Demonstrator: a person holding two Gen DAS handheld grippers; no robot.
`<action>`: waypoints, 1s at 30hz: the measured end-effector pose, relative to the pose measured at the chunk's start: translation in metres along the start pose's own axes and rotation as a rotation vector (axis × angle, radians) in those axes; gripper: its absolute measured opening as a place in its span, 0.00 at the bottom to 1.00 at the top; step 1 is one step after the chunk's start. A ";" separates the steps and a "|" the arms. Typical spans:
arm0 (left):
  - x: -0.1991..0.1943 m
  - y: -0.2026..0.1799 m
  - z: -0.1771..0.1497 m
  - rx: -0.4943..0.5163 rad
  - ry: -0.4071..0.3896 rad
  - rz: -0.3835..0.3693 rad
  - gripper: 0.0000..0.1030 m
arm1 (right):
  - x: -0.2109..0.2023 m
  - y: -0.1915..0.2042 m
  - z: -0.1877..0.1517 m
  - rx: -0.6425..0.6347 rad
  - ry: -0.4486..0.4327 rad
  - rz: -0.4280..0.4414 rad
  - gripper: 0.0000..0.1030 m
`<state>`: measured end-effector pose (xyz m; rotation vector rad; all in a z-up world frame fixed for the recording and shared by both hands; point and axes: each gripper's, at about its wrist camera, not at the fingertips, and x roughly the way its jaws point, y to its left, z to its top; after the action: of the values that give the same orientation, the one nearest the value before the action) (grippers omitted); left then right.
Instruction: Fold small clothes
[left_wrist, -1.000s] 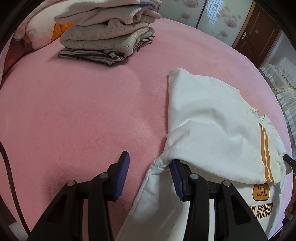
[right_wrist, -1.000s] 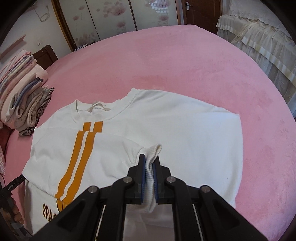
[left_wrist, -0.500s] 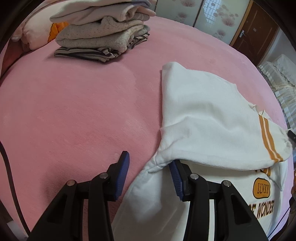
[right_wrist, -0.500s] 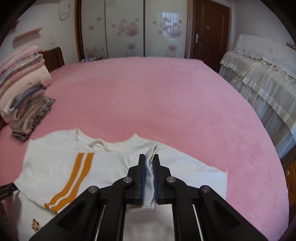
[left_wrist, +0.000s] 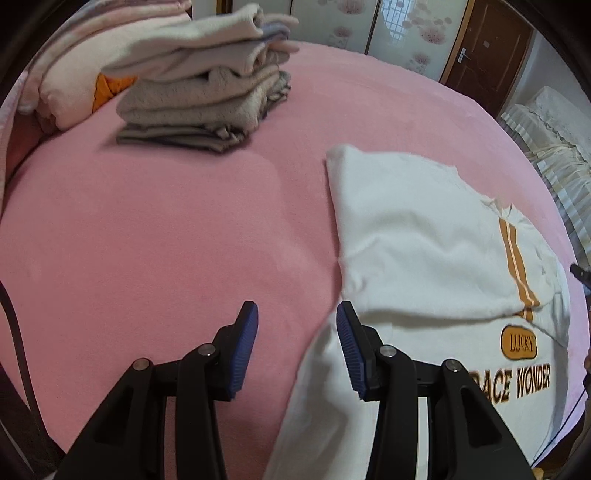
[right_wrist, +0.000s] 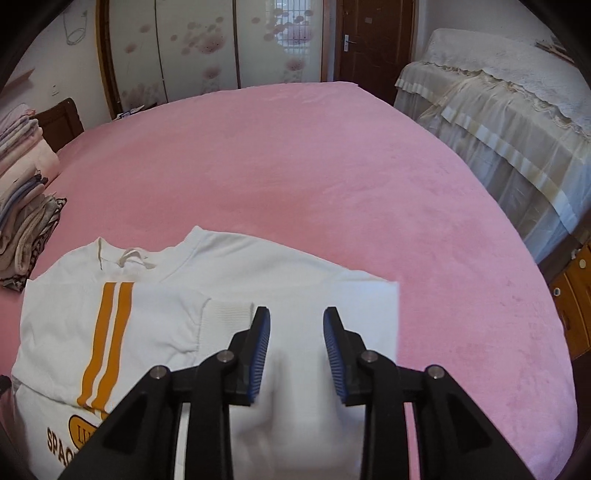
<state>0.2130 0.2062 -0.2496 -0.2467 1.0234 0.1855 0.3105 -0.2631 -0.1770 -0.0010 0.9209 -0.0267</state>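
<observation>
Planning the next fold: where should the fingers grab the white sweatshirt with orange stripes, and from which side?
Probably the bottom hem of the white sweatshirt with orange stripes, nearest both the left gripper and right gripper, coming from the near side. Both sleeves are already folded in, so it lies as a flat rectangle on the pink bedspread, ready to fold toward the collar.

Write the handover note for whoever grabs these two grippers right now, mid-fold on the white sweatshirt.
Left gripper: open, nothing between the pads, hanging at the sweatshirt's near left edge.
Right gripper: jaws opening, nothing between them; the ribbed cuff lies just to their left.
White sweatshirt: flat on the pink bed, both sleeves folded in across the chest, orange stripes and lettering showing.
Stack of folded clothes: at the far left of the bed.
Done: sleeve folds.
Left: probably fold the body up, then move it to the stack.
</observation>
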 end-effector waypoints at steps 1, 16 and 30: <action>-0.003 -0.002 0.008 0.003 -0.018 -0.001 0.42 | -0.001 0.003 -0.001 -0.006 0.007 0.013 0.15; 0.095 -0.075 0.094 0.077 0.037 -0.025 0.42 | 0.027 0.120 -0.031 -0.164 0.079 0.142 0.11; 0.120 -0.055 0.120 0.065 0.061 0.080 0.42 | 0.024 0.065 -0.044 -0.034 0.089 0.152 0.00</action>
<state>0.3873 0.1930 -0.2873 -0.1533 1.0991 0.2179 0.2912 -0.1982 -0.2239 0.0383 1.0086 0.1308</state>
